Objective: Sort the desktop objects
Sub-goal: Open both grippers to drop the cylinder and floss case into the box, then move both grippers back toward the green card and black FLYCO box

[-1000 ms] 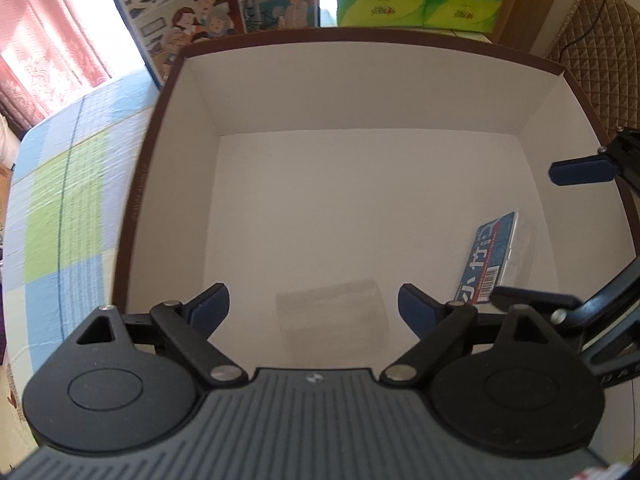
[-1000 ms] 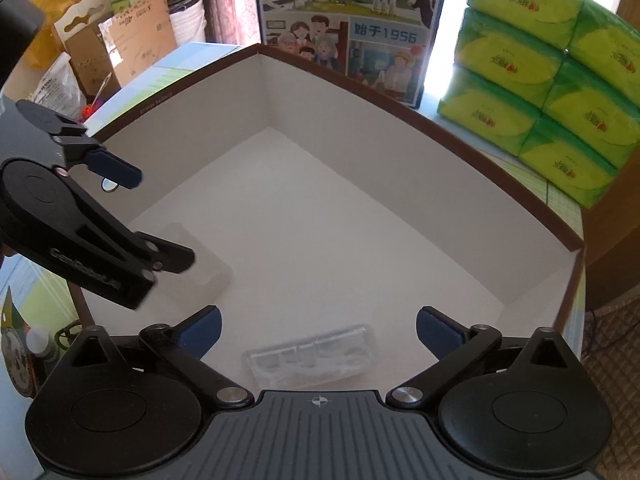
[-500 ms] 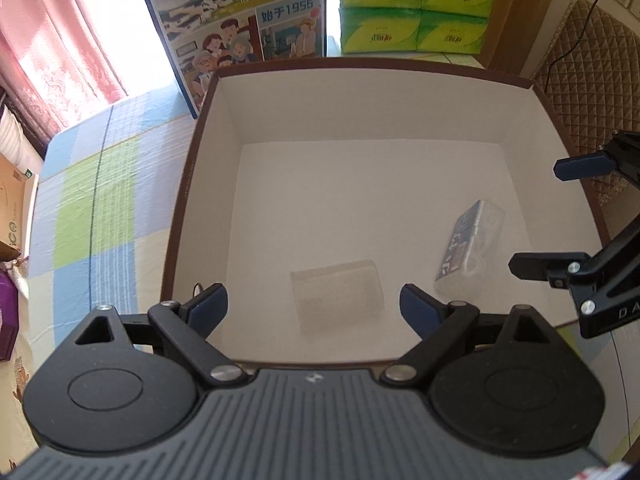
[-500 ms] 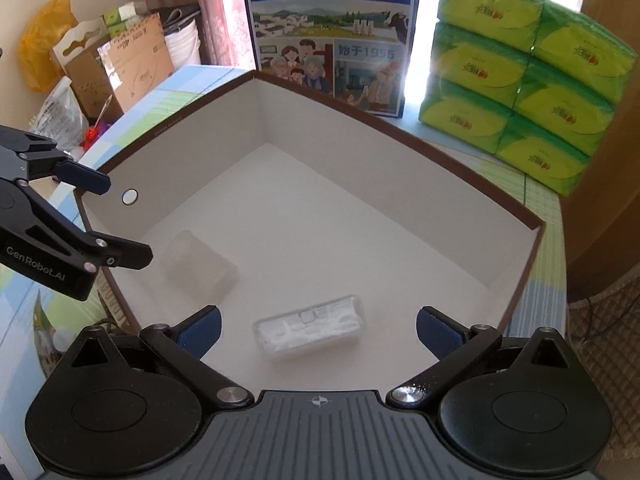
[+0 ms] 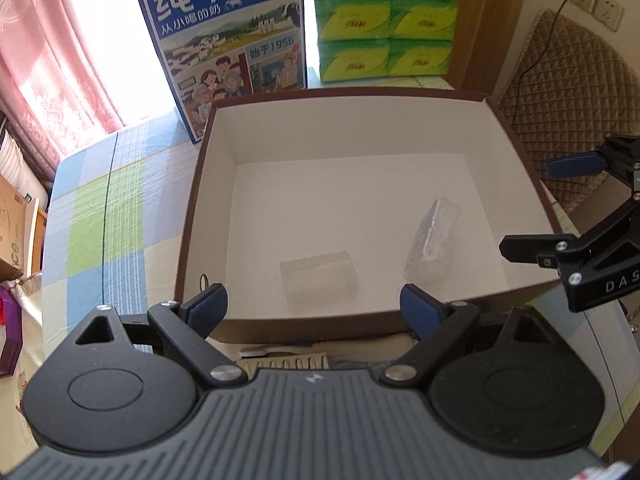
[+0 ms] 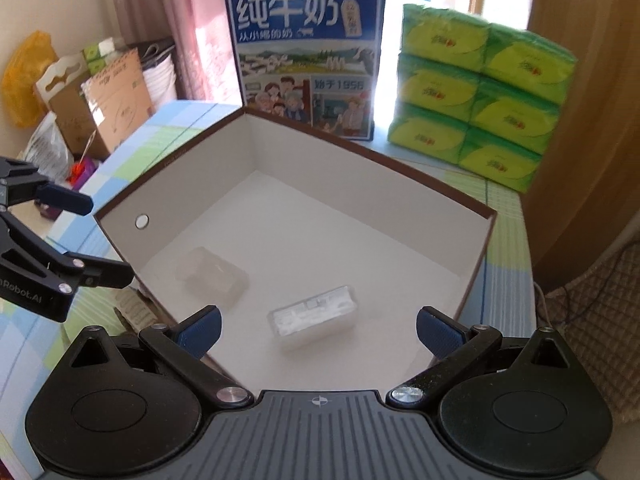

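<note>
- Checked cloth in blue, green and white covers the surface (image 5: 100, 216), with a blue milk carton box (image 5: 228, 52) and a stack of green tissue packs (image 5: 384, 20) standing behind our big brown-rimmed box (image 5: 192, 208).
- What just changed: a second ago both of our grippers were down inside that box, right over the stuff. Now both are pulled up and back, so we see the whole rim and the cloth around it.
- Left gripper (image 5: 314, 308) has its fingers spread wide with nothing between them. Same for the right gripper (image 6: 318, 328): wide apart, empty.
- We read that as both drops being done, and we're backing off to go find the next thing.
- Inside the box: a clear plastic case (image 5: 318, 276) lies flat near the front wall, and a second clear case with a printed label (image 5: 434, 236) sits just to its right, angled. The two are apart, not touching.
- From the right wrist view they're the frosted one (image 6: 212, 276) on the left and the one with white contents (image 6: 314, 314) beside it.
- Rest of the box floor is bare white.
- Something ridged and pale (image 5: 286, 362) peeks out on the surface in front of the box, under the left gripper. Can't tell what it is, could be next up.
</note>
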The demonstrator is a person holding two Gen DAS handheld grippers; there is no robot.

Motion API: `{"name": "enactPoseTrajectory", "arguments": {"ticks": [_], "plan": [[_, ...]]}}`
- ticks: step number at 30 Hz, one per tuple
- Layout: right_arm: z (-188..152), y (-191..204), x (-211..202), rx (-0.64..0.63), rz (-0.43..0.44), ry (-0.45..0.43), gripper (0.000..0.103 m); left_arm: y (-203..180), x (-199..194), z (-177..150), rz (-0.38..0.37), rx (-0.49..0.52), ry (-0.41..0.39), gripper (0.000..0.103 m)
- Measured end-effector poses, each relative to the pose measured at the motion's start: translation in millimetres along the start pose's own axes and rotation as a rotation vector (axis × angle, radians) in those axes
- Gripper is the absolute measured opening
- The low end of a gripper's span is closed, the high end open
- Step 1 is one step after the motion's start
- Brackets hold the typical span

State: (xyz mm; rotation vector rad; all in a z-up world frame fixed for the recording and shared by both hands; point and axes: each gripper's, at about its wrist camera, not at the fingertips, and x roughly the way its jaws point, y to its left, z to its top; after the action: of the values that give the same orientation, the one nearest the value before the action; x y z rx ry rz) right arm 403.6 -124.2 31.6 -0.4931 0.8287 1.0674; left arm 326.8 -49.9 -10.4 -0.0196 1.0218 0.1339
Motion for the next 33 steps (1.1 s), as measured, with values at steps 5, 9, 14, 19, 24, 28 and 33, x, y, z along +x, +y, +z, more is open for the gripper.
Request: {"name": "enactPoseTrajectory", "arguments": {"ticks": [5, 9, 14, 19, 24, 28, 33], "plan": [[-10, 15, -24, 0.050, -0.053, -0.053, 0.101, 4, -30, -15, -0.003, 0.037, -0.077, 0.092], [-19, 29, -40, 0.096, -0.088, -0.084, 0.101, 14, -54, -30, -0.004, 0.038, -0.131, 0.094], [-35, 46, -55, 0.163, -0.098, -0.103, 0.101, 27, -77, -51, -0.004, 0.030, -0.155, 0.094], [-52, 63, -67, 0.197, -0.122, -0.116, 0.101, 33, -93, -74, 0.018, 0.065, -0.186, 0.095], [-72, 80, -75, 0.234, -0.148, -0.122, 0.101, 41, -95, -102, 0.046, 0.075, -0.191, 0.097], [-91, 90, -73, 0.272, -0.147, -0.103, 0.101, 50, -88, -129, 0.029, 0.035, -0.169, 0.097], [-115, 94, -62, 0.336, -0.138, -0.059, 0.101, 47, -69, -166, 0.025, 0.006, -0.125, 0.098]]}}
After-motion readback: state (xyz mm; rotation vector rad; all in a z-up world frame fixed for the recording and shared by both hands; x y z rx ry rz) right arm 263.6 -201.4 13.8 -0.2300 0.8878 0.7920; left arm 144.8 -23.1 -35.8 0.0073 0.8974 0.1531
